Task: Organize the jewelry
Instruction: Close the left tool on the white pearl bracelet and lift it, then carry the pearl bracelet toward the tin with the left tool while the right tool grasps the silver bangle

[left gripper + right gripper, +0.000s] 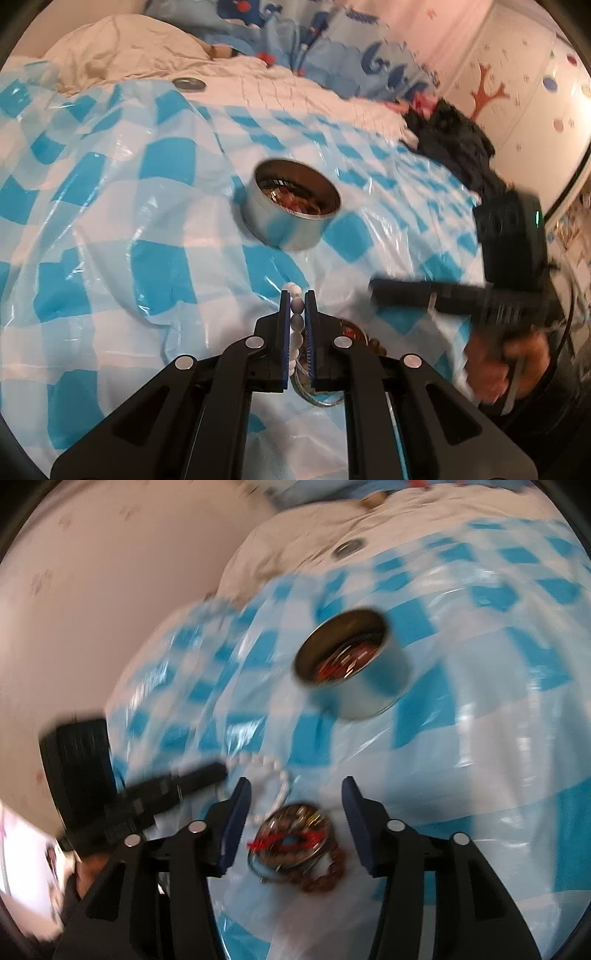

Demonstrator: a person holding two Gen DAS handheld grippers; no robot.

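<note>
My left gripper is shut on a white bead bracelet, whose beads run between its fingers; the bracelet also shows in the right wrist view, with the left gripper at its left end. A round metal tin holding jewelry stands on the blue-checked plastic sheet beyond it; the tin also shows in the right wrist view. My right gripper is open above a pile of bangles, red pieces and a brown bead bracelet. The right gripper appears blurred in the left wrist view.
The tin's lid lies on the white quilt at the back. Dark clothing sits at the right edge of the bed. A wall stands left of the bed.
</note>
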